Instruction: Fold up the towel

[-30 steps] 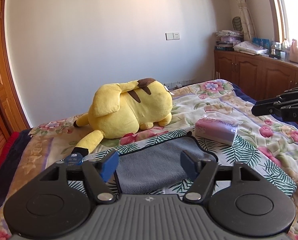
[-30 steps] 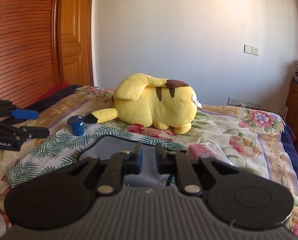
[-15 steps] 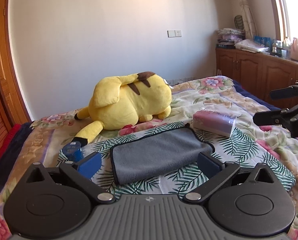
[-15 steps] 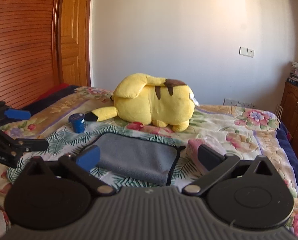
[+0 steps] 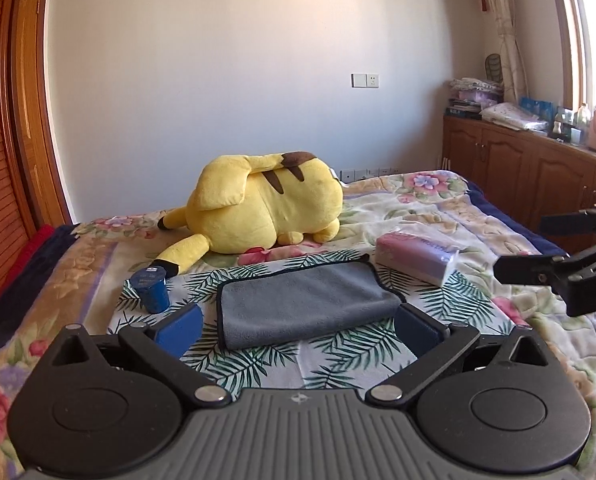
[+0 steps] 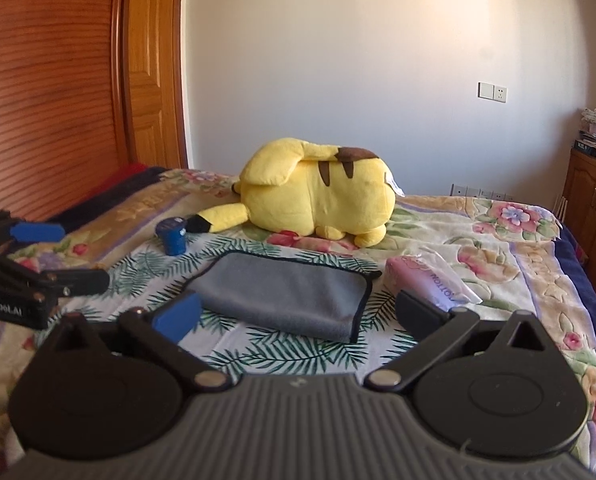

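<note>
A grey towel (image 5: 306, 304) with a dark hem lies folded flat on the flowered bed cover; it also shows in the right wrist view (image 6: 285, 292). My left gripper (image 5: 298, 330) is open and empty, held back from the towel's near edge. My right gripper (image 6: 298, 316) is open and empty, also just short of the towel. Each gripper shows in the other's view: the right one at the right edge (image 5: 558, 264), the left one at the left edge (image 6: 37, 256).
A yellow plush toy (image 5: 265, 208) lies behind the towel. A small blue cup (image 5: 151, 288) stands left of the towel. A pink tissue pack (image 5: 414, 256) lies to its right. Wooden cabinets (image 5: 538, 176) line the right wall, a wooden door (image 6: 149, 80) the left.
Both grippers have opened, letting go of the towel, and drawn back from it. The towel now lies folded on the bed.
</note>
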Tool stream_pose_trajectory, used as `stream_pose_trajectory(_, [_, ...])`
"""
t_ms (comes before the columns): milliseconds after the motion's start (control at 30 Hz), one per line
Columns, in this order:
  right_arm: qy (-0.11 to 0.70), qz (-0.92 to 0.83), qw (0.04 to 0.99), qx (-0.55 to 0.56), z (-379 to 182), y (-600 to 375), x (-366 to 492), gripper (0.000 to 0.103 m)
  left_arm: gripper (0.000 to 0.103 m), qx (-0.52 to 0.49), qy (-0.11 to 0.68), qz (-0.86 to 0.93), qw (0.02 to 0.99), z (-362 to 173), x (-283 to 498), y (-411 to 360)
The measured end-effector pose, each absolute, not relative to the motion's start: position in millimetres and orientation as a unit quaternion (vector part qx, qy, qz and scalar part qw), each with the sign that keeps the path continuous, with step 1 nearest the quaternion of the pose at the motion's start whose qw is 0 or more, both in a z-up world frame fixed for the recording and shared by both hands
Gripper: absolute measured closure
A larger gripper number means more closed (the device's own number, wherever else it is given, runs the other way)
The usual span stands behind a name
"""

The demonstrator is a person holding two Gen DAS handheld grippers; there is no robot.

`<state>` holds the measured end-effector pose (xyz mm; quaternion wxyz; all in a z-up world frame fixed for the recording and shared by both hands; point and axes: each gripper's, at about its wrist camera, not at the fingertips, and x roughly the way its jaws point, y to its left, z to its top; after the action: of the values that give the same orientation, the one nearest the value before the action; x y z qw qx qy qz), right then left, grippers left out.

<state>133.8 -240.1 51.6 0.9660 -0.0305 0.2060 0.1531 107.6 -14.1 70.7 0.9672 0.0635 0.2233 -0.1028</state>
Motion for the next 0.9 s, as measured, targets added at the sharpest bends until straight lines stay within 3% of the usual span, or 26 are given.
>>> stream_pose_trajectory(367, [0.182, 0.148, 0.972, -0.016, 71.6, -242.1, 84.7, 0.0, 0.016, 0.071, 0.21, -0.092, 0.971, 84.5, 49.0, -20.3])
stream_pose_trajectory(900, [0.193, 0.136, 0.972, -0.009, 42.2, -238.3, 43.4, 0.0, 0.016, 0.076, 0.227, -0.081, 0.968, 59.7, 5.2, -17.6])
